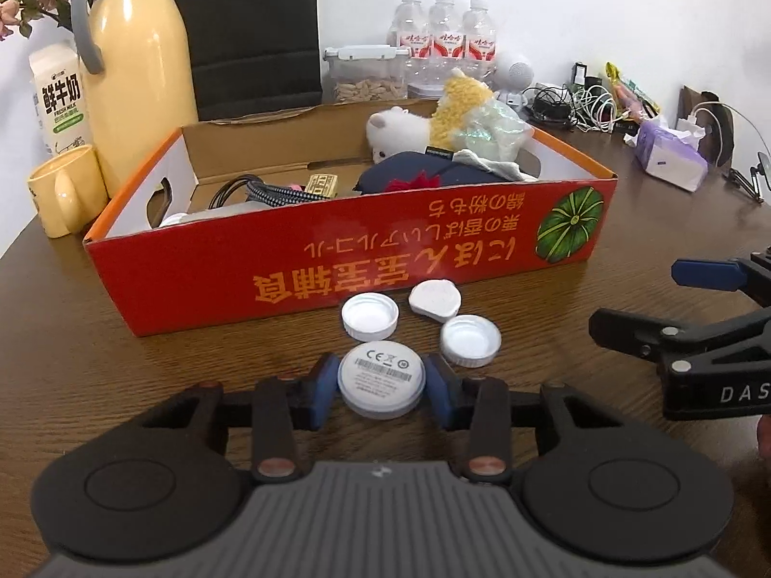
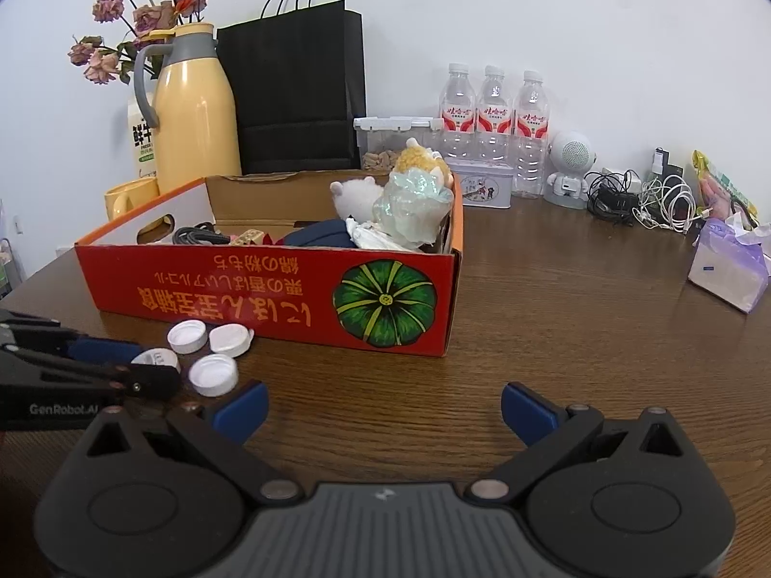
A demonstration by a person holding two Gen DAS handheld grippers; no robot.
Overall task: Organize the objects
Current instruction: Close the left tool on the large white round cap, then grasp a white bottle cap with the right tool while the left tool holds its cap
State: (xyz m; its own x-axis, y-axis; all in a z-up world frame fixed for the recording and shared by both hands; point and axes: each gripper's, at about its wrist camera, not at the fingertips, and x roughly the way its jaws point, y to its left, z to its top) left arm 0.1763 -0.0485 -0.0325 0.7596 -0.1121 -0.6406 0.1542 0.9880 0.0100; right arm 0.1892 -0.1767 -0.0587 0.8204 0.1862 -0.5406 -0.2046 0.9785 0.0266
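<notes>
1. A dark brown wood-grain table [image 2: 554, 289] stands against a white wall; along its back edge are a yellow thermos jug [image 2: 192, 111], a black paper bag [image 2: 294, 91] and three clear water bottles [image 2: 494, 120].
2. A red open-topped cardboard box [image 1: 337, 265] printed with a green pumpkin lies with its long axis across the table, its lettering upside down towards the cameras; a white plush toy [image 1: 400, 130] and a dark blue pouch [image 1: 424, 178] lie inside.
3. The left gripper [image 1: 380, 385] has its blue pads pressed on either side of a white round disc with a printed label [image 1: 380, 380]; the disc lies flat on the table, label face up, just before the box's near wall; being round, it has no long axis.
4. Two white bottle caps [image 1: 370, 320] and a white lid-like piece [image 1: 433, 299] lie between the disc and the box, hollow sides up.
5. The right gripper [image 2: 383, 409] hangs over bare table with its jaws spread wide and nothing between them.
</notes>
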